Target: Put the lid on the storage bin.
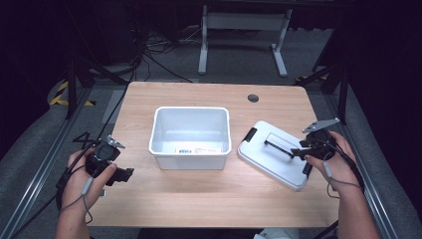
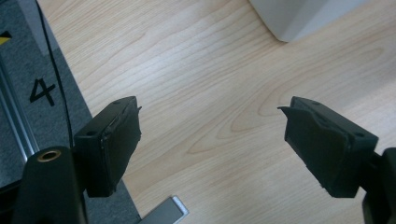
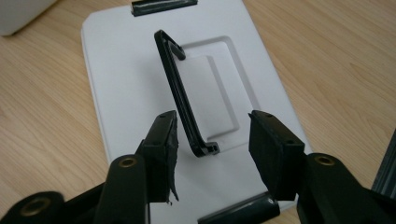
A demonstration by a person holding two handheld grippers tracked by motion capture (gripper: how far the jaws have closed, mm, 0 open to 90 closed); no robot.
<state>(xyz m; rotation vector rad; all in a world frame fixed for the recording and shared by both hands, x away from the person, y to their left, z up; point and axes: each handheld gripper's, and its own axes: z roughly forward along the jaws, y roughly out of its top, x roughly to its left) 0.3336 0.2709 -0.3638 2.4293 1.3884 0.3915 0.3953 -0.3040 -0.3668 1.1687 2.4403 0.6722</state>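
Observation:
A white open bin (image 1: 190,136) sits empty in the middle of the wooden table (image 1: 199,194). Its white lid (image 1: 271,157) lies flat to the right, with a black handle (image 1: 279,146) raised on top and black clips at both ends. My right gripper (image 1: 304,150) is open, its jaws either side of the near end of the handle (image 3: 182,98) without touching it. My left gripper (image 1: 124,174) is open over bare wood near the table's left edge, with nothing between its jaws (image 2: 212,140). A corner of the bin (image 2: 303,16) lies ahead of it.
A round cable hole (image 1: 253,98) is in the table's back right. The table's left edge and a grey floor rail (image 2: 18,116) lie close beside the left gripper. White table legs (image 1: 204,45) stand beyond the far edge.

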